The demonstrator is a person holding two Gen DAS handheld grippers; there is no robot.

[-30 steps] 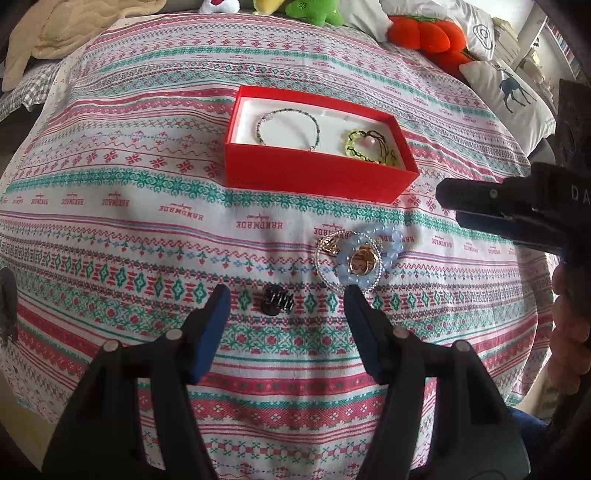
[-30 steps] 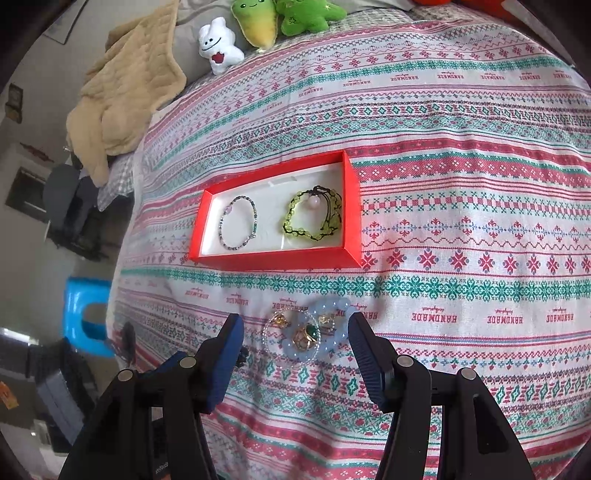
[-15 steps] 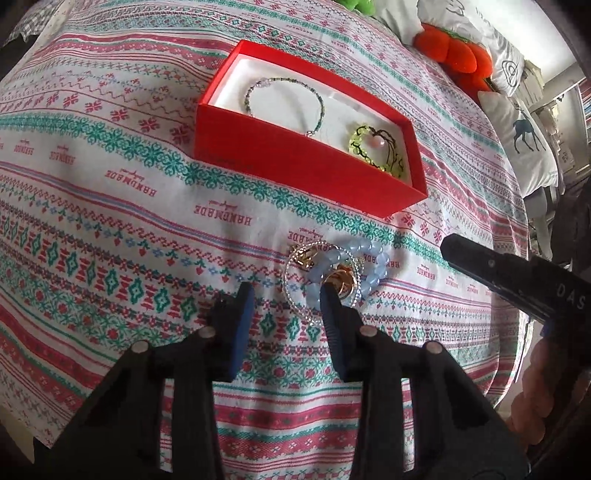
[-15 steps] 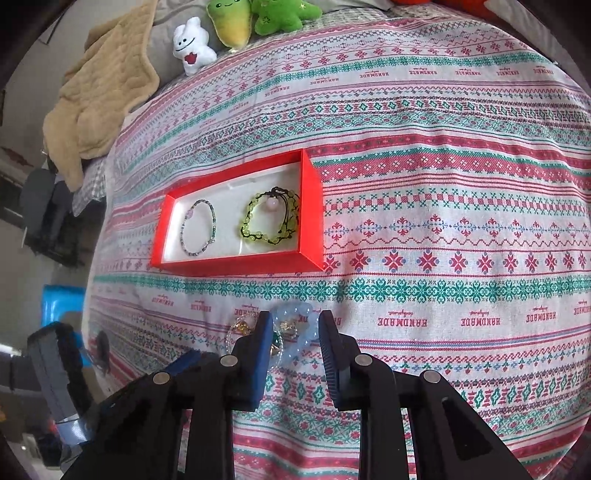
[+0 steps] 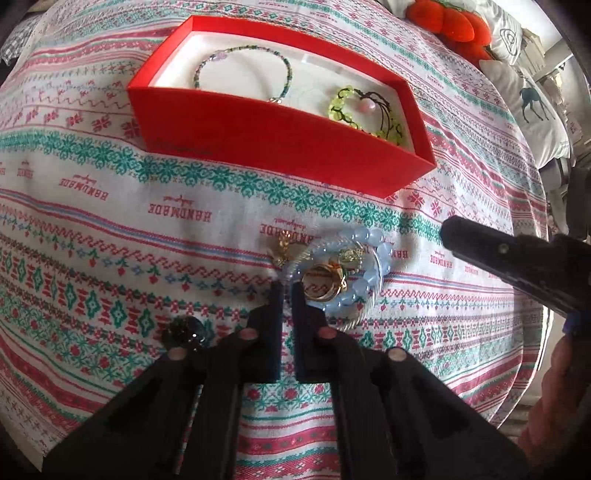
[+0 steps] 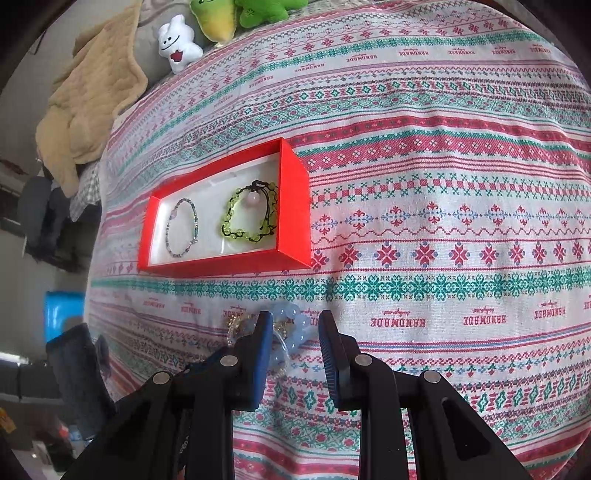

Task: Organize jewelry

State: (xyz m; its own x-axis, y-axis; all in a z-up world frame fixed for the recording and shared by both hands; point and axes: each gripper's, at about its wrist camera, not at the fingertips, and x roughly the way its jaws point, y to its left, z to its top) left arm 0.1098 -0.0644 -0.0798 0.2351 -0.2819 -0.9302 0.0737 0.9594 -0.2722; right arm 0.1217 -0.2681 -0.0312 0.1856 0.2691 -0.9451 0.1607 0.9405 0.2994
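A red box point(image 5: 258, 136) with a white lining holds a thin beaded bracelet point(image 5: 243, 70) and a green bead bracelet point(image 5: 364, 110); the box also shows in the right wrist view point(image 6: 291, 206). In front of it on the cloth lies a jewelry pile: a pale blue bead bracelet point(image 5: 373, 266), a clear thin bracelet point(image 5: 354, 321), gold rings point(image 5: 321, 286) and a gold charm point(image 5: 282, 247). My left gripper point(image 5: 287, 290) is nearly shut at the pile's left edge, seemingly on the clear bracelet. My right gripper point(image 6: 293, 325) is open over the blue bracelet point(image 6: 291, 314).
A small dark hair claw point(image 5: 184, 332) lies on the patterned bedspread point(image 5: 110, 221) left of my left gripper. Plush toys point(image 6: 177, 40) and a beige blanket point(image 6: 92, 99) lie at the far edge. Orange cushions point(image 5: 447, 22) lie at the back right.
My left gripper moved forward to the pile and closed almost fully at its left edge. My right gripper opened wider and came nearer over the blue bracelet.
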